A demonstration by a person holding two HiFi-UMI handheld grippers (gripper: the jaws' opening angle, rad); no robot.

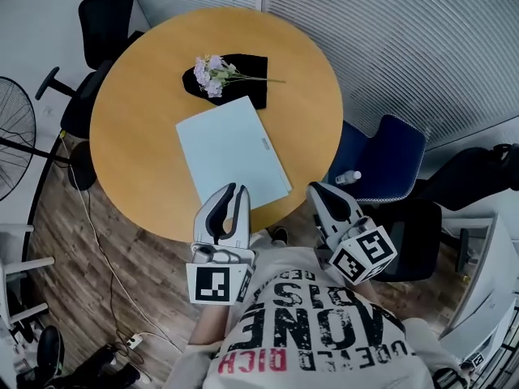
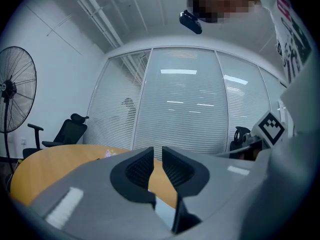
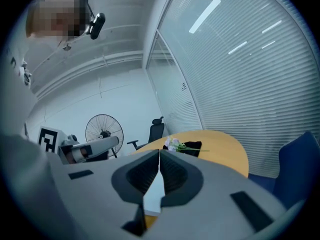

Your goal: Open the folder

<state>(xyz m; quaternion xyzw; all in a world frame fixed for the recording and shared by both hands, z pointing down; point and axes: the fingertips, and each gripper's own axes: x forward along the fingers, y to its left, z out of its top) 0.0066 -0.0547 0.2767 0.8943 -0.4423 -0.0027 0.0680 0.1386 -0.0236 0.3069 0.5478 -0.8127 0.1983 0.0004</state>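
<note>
Lying flat and closed just below the middle of the frame, the pale blue folder (image 1: 233,151) sits on the round desk (image 1: 138,112). Its far corner is just beside a black cloth (image 1: 243,67) that carries a sprig of flowers (image 1: 211,73). It looks thin, light and smooth, so I'd expect it to skate across the desk if nudged, and the cover to bend rather than lift stiffly. The best hold is probably a corner of the top cover along a long edge, with the other side pinned down. Which long edge is the spine I cannot tell from here. The left hand-held gripper (image 1: 235,191) hangs at the folder's near edge, its jaws a narrow gap apart with nothing between them. The right hand-held gripper (image 1: 318,190) is by the desk's lower right rim, its jaws together and empty.
</note>
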